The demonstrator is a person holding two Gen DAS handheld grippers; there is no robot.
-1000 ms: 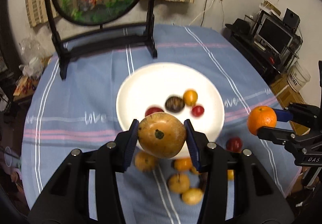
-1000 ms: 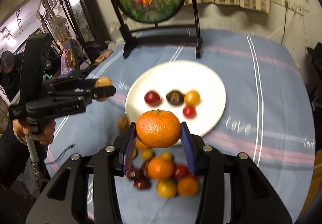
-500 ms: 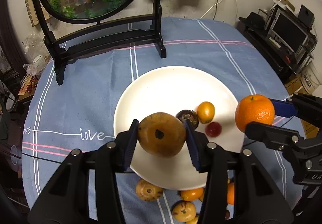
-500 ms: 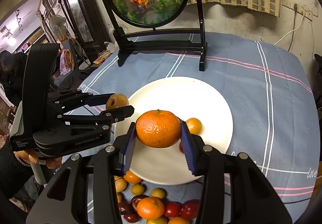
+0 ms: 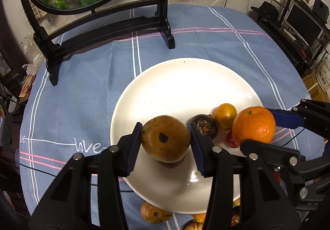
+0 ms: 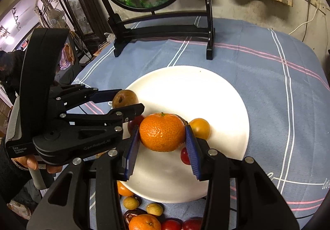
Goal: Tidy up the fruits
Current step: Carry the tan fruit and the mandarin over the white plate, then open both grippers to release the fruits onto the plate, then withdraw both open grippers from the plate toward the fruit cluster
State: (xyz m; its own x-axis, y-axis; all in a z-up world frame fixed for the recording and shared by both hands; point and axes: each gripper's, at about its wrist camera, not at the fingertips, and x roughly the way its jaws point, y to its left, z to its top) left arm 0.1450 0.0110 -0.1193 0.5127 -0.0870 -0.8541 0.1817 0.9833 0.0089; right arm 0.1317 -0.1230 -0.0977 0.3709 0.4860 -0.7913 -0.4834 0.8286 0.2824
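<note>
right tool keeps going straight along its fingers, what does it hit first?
Probably the white plate. The right tool, shut on an orange, points over it, near a dark fruit and a small yellow fruit; depth is unclear.

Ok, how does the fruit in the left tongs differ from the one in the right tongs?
The brown fruit in the left tongs is dull, smooth and dark-spotted; the orange in the right tongs is bright, dimpled, with a green stem nub. The brown fruit looks taller, the orange flatter. Both are held over the white plate.
</note>
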